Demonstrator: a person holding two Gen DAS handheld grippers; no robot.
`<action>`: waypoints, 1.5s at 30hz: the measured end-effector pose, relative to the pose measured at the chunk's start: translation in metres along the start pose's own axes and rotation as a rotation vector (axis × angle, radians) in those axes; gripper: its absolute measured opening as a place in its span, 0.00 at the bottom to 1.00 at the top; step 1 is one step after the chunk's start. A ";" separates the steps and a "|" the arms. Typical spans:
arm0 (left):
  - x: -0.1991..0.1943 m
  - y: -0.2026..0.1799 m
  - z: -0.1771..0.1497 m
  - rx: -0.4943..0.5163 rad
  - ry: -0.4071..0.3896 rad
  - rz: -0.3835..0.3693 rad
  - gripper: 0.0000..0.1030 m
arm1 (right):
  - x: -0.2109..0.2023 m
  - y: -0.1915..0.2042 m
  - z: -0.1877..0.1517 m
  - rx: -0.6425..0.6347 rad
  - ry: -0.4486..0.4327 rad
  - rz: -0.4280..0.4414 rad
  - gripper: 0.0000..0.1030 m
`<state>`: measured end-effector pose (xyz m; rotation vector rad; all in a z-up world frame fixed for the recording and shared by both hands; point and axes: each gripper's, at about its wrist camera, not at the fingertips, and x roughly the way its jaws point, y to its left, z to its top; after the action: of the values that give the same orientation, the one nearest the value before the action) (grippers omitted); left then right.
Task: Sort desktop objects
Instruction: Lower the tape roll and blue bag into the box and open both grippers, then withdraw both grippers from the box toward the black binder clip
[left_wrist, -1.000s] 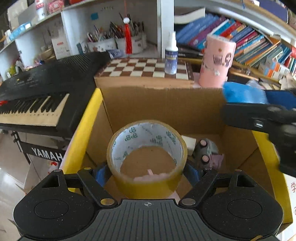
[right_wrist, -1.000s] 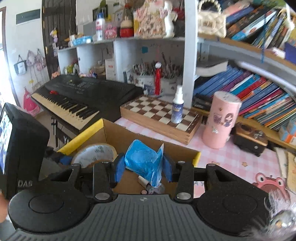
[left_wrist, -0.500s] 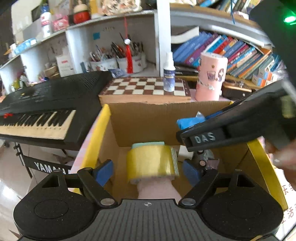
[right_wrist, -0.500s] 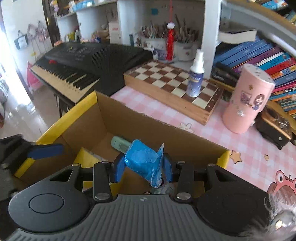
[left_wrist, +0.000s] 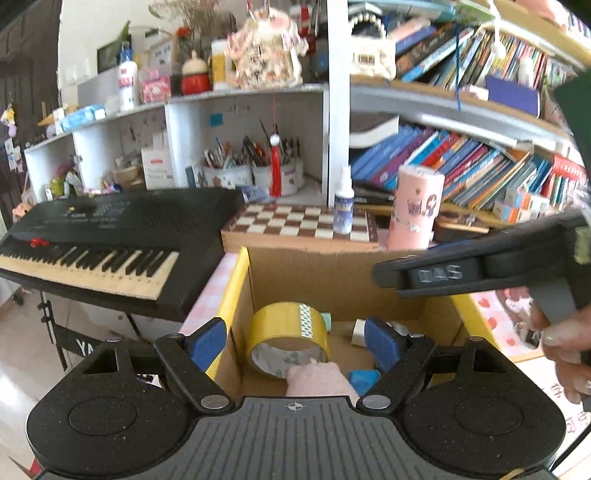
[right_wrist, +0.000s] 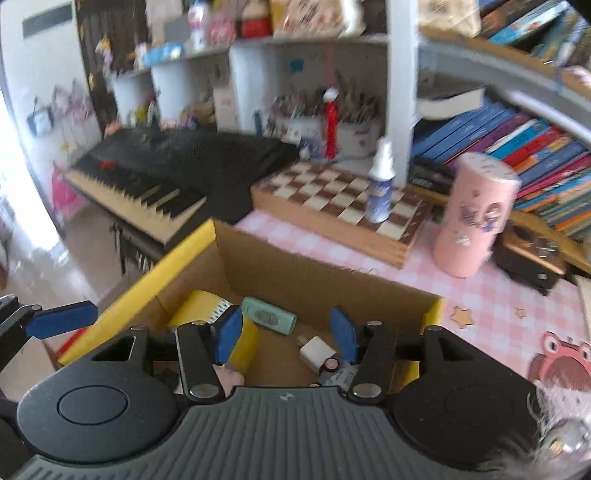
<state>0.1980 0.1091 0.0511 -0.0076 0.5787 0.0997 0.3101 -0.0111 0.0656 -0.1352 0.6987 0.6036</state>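
Observation:
A cardboard box (left_wrist: 332, 273) with yellow rims (right_wrist: 173, 266) stands below both grippers. A yellow tape roll (left_wrist: 288, 332) lies on its side inside it, also visible at the box's left (right_wrist: 201, 308). My left gripper (left_wrist: 293, 343) hangs open above the roll, its pads apart from it. A blue packet (left_wrist: 364, 380) lies in the box beside the roll. My right gripper (right_wrist: 286, 334) is over the box with its jaws opening and nothing between them. A mint-green case (right_wrist: 267, 315) and a white charger (right_wrist: 316, 350) rest on the box floor. The right gripper (left_wrist: 461, 273) crosses the left wrist view, with a hand (left_wrist: 565, 347) on its handle.
A black keyboard (left_wrist: 110, 229) stands left of the box. Behind the box are a chessboard (right_wrist: 340, 203) with a spray bottle (right_wrist: 380, 188) on it, and a pink cylinder (right_wrist: 476, 218). Shelves of books (left_wrist: 461, 162) rise behind. A frog coaster (right_wrist: 561, 365) lies on the pink checked cloth.
The tape roll, between my left pads a second ago, now lies in the box, and the left gripper has drawn up and back. The blue packet has dropped from the right jaws, which have spread.

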 end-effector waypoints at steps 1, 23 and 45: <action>-0.006 0.001 0.000 -0.003 -0.011 -0.001 0.81 | -0.009 0.000 -0.003 0.006 -0.025 -0.015 0.52; -0.129 0.011 -0.069 -0.063 -0.137 -0.021 0.82 | -0.169 0.041 -0.141 0.143 -0.258 -0.318 0.55; -0.172 -0.041 -0.143 0.038 -0.062 -0.091 0.82 | -0.224 0.074 -0.259 0.215 -0.161 -0.402 0.55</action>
<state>-0.0196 0.0473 0.0243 0.0058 0.5179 0.0006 -0.0128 -0.1379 0.0172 -0.0246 0.5556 0.1506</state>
